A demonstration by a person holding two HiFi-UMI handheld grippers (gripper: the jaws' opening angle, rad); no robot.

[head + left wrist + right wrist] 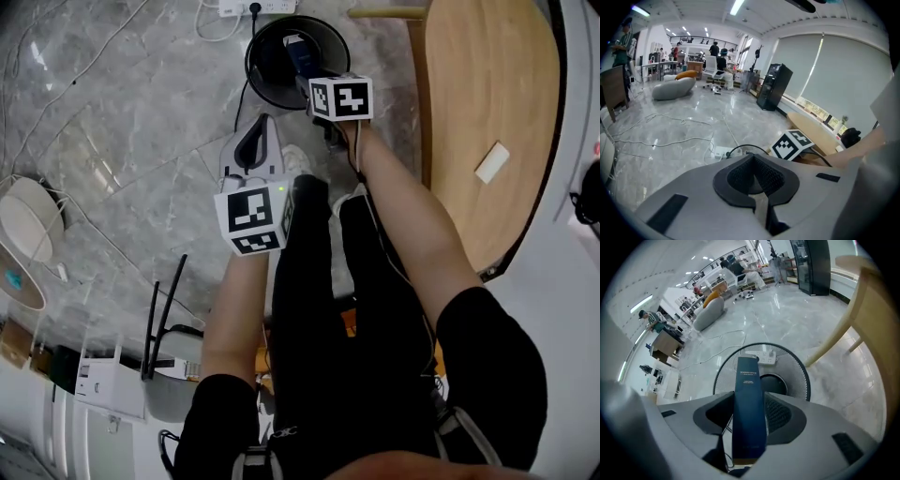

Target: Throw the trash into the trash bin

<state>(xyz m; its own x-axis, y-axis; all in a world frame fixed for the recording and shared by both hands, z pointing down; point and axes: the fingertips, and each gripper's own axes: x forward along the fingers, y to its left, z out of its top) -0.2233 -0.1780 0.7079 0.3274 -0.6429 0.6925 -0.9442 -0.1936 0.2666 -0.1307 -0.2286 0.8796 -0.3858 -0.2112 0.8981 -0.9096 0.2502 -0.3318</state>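
- One slim carton (pixel 749 399) is hanging pinched by its long sides in the right tool (pixel 750 423) over the bin (pixel 799 369) (likely light, stiff).
- Left tool (pixel 754 180) is idling, pressed together, empty.

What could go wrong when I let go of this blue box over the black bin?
1. The blue box is held by one end in the right gripper and sticks far out. If it is released at an angle, it might clip the rim of the trash bin and land on the floor.
2. A power strip lies right beside the bin, so a miss could fall onto it.
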